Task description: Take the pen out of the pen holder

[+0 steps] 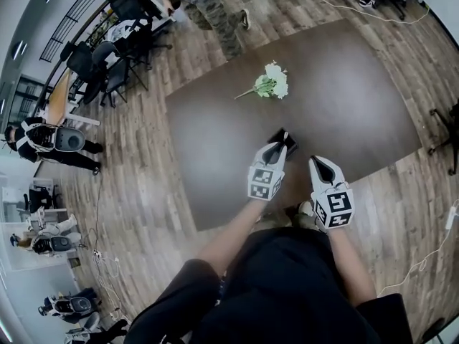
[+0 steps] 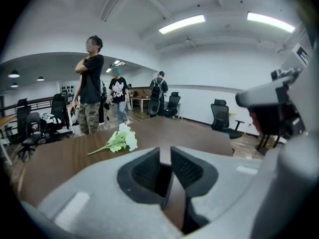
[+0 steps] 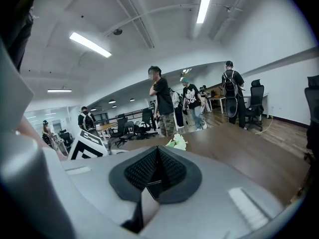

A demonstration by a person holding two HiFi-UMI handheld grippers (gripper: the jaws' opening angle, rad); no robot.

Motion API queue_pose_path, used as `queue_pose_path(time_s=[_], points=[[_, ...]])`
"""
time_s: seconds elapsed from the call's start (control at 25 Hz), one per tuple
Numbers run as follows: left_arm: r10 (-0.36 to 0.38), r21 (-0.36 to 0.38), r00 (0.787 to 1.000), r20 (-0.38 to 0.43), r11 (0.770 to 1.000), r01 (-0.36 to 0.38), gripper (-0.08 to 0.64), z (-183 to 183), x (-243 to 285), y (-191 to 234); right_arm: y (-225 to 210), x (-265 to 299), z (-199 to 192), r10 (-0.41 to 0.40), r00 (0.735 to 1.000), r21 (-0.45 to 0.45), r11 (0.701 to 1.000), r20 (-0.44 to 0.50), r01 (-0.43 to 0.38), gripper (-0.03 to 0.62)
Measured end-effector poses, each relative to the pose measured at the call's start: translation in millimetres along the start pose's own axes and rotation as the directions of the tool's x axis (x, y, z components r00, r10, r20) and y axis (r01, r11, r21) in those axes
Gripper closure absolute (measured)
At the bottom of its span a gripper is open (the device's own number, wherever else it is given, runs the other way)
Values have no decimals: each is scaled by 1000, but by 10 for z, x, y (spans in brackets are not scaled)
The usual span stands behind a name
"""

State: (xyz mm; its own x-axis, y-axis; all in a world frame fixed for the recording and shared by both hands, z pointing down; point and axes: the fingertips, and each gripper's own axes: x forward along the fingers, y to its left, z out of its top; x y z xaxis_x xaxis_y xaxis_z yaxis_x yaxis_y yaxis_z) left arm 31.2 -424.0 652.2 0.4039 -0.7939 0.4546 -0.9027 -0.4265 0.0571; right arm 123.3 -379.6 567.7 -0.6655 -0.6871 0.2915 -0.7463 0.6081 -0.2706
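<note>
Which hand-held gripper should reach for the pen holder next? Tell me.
Left. The left hand-held gripper, jaws apart, has its tips beside the dark pen holder; the right hand-held gripper is shut and sits farther off.

Wood-plank floor [image 1: 143, 170]; brown table [image 1: 351, 92]; black office chairs [image 1: 107, 70]; ceiling lights [image 2: 182, 24].

A: Lighting?
B: Bright and even. Ceiling strip lights [image 2: 182, 24] above the table [image 1: 344, 106] blow out white. There's a soft sheen on the table top, and shadows on it are faint.
A: Quality?
B: Heavy fisheye in every view. Corners are black and the room bends away around the table. The left hand-held gripper [image 2: 165, 156] body, nearer than the table, is soft. People beyond the table are slightly blurred.
</note>
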Motion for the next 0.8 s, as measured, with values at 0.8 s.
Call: queue_pose_path(time_s=[0.8], points=[[-44,133,967,-250,988,79,434,-412,828,229,-633,70,35,-88,996,49,995,-22,89,592]])
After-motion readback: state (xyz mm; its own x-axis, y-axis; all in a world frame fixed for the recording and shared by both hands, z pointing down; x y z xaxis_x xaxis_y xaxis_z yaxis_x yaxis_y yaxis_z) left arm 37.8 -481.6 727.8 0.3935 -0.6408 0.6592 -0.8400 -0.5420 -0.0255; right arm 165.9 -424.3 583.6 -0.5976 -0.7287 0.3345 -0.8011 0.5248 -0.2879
